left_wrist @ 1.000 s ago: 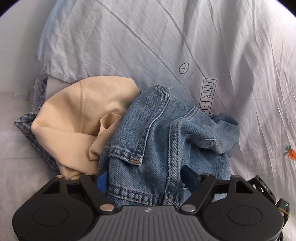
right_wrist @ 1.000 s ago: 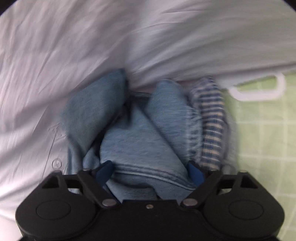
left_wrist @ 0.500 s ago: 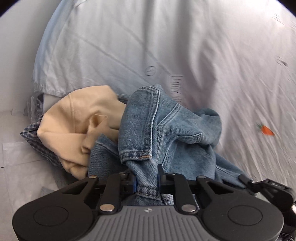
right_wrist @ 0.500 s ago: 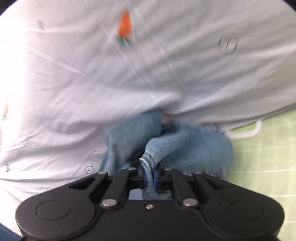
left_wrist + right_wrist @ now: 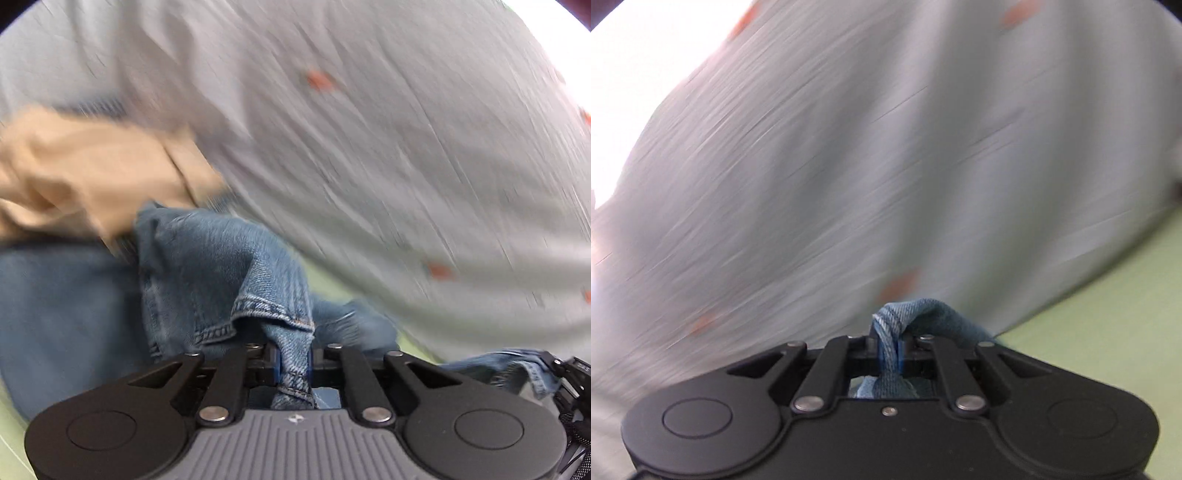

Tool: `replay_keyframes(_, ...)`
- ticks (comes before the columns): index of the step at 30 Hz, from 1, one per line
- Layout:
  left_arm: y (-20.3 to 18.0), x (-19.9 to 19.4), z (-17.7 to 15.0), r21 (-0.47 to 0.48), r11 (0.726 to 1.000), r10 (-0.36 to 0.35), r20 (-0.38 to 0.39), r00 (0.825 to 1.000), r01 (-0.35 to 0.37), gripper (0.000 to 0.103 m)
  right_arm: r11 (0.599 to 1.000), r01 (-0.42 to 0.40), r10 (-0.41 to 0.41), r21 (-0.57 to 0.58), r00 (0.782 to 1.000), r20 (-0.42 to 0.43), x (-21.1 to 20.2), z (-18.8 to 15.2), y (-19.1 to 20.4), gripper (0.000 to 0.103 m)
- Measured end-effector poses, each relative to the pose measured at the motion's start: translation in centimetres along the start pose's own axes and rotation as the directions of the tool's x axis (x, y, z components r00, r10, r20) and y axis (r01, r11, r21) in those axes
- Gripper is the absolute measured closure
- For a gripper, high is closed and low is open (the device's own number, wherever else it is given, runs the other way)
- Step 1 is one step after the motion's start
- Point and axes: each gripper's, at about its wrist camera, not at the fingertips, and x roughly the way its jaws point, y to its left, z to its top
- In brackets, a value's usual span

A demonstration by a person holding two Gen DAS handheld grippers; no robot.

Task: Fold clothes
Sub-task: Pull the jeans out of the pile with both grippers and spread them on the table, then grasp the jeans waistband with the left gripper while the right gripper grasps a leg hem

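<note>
Left wrist view puts our left gripper (image 5: 293,360) at the bottom centre of the frame, its jaws closing on a stitched fold of the jeans (image 5: 221,266), which sits pinched between the blue pads. From that pinch the denim spreads up and to the left across the lower left of the frame, blurred by motion. Above it, at the middle left, lies a tan garment (image 5: 92,177), touching the jeans along its lower edge. A pale sheet (image 5: 369,129) with small orange marks fills the upper and right parts of the frame. At the lower right edge we see another bit of denim beside a dark piece of hardware; what that hardware is we cannot tell.

Right wrist view shows our right gripper (image 5: 890,349) at the bottom centre, jaws together and clamped on a narrow bunch of the jeans (image 5: 908,314), which rises just above the fingertips and falls off to the right. Behind it the sheet (image 5: 849,147) covers most of the frame, heavily streaked. A green surface (image 5: 1108,332) takes the lower right corner.
</note>
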Motion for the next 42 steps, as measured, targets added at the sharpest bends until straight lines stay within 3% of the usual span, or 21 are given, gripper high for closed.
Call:
replay_keyframes(2,-2.5,1.8,-3.3,0.046,0.999,0.004,-0.087,0.996,0.0,0.091,0.986,0.167,-0.167,-0.002,0.985,0.037,-3.2,1.9,-5.5,0.096)
replay_keyframes(4,-4.4,2.9,-6.3,0.086,0.996,0.02,-0.155,0.988,-0.006,0.089,0.96,0.277,-0.278,0.036,0.96,0.027,-5.7,3.1,-10.7,0.095)
replay_keyframes(6,-5.9,3.4,-8.8,0.131,0.991,0.061,-0.187,0.981,-0.036,0.086,0.939,0.339,-0.338,0.064,0.941,-0.028,-7.8,3.3,-15.3,0.095)
replay_keyframes(10,-6.3,2.5,-10.2,0.105,0.987,0.135,-0.148,0.98,-0.121,0.081,0.91,0.412,-0.403,0.036,0.903,-0.148,-9.8,0.6,-19.7,0.093)
replay_keyframes(11,-6.1,2.3,-10.2,0.087,0.986,0.154,-0.135,0.979,-0.143,0.08,0.908,0.418,-0.407,0.029,0.896,-0.178,-10.2,0.0,-20.7,0.092)
replay_keyframes(13,-6.3,1.3,-11.2,0.065,0.979,0.2,-0.117,0.973,-0.193,0.069,0.912,0.411,-0.398,0.013,0.889,-0.225,-10.8,-1.1,-22.6,0.09)
replay_keyframes(15,-6.5,0.4,-12.2,0.044,0.969,0.246,-0.102,0.964,-0.243,0.061,0.913,0.407,-0.399,-0.02,0.882,-0.253,-10.8,-1.6,-23.8,0.08)
replay_keyframes(17,-6.4,-0.4,-13.2,0.018,0.961,0.275,-0.093,0.957,-0.275,0.055,0.915,0.401,-0.399,-0.049,0.877,-0.267,-10.8,-1.8,-24.7,0.062)
replay_keyframes(19,-6.2,-1.5,-14.3,-0.009,0.954,0.299,-0.089,0.95,-0.301,0.045,0.921,0.385,-0.384,-0.053,0.882,-0.271,-10.6,-1.5,-25.4,0.058)
replay_keyframes(21,-6.1,-1.9,-15.4,-0.032,0.949,0.307,-0.109,0.945,-0.312,0.036,0.92,0.384,-0.389,-0.075,0.881,-0.268,-10.7,-1.1,-25.9,0.047)
replay_keyframes(23,-6.1,-2.0,-16.4,-0.052,0.944,0.317,-0.135,0.939,-0.326,0.034,0.91,0.396,-0.415,-0.124,0.875,-0.248,-10.7,-0.8,-26.5,0.03)
replay_keyframes(26,-6.4,-1.4,-18.3,-0.059,0.939,0.324,-0.181,0.928,-0.34,0.029,0.9,0.396,-0.431,-0.184,0.872,-0.231,-10.7,-0.4,-27.1,0.016)
replay_keyframes(28,-6.4,-0.8,-19.5,-0.069,0.939,0.318,-0.204,0.926,-0.337,0.028,0.895,0.39,-0.436,-0.218,0.869,-0.235,-10.5,-0.4,-27.6,0.015)
replay_keyframes(32,-5.9,0.9,-21.0,-0.155,0.933,0.285,-0.23,0.93,-0.324,0.028,0.9,0.354,-0.427,-0.256,0.834,-0.35,-9.1,-2.0,-28.8,0.015)
replay_keyframes(35,-5.6,1.8,-21.4,-0.172,0.912,0.332,-0.224,0.916,-0.373,0.028,0.873,0.382,-0.483,-0.303,0.762,-0.431,-8.0,-4.4,-29.4,0.017)
replay_keyframes(37,-5.3,2.1,-21.4,-0.171,0.903,0.355,-0.221,0.908,-0.394,0.028,0.87,0.357,-0.486,-0.34,0.741,-0.463,-7.7,-5.8,-29.7,0.018)
replay_keyframes(40,-5.2,2.3,-21.3,-0.198,0.897,0.35,-0.225,0.909,-0.395,0.028,0.871,0.347,-0.48,-0.347,0.753,-0.451,-8.0,-5.8,-29.8,0.018)
replay_keyframes(42,-5.2,2.5,-21.2,-0.199,0.899,0.344,-0.23,0.91,-0.39,0.028,0.868,0.358,-0.48,-0.344,0.779,-0.402,-8.2,-5.0,-29.5,0.017)
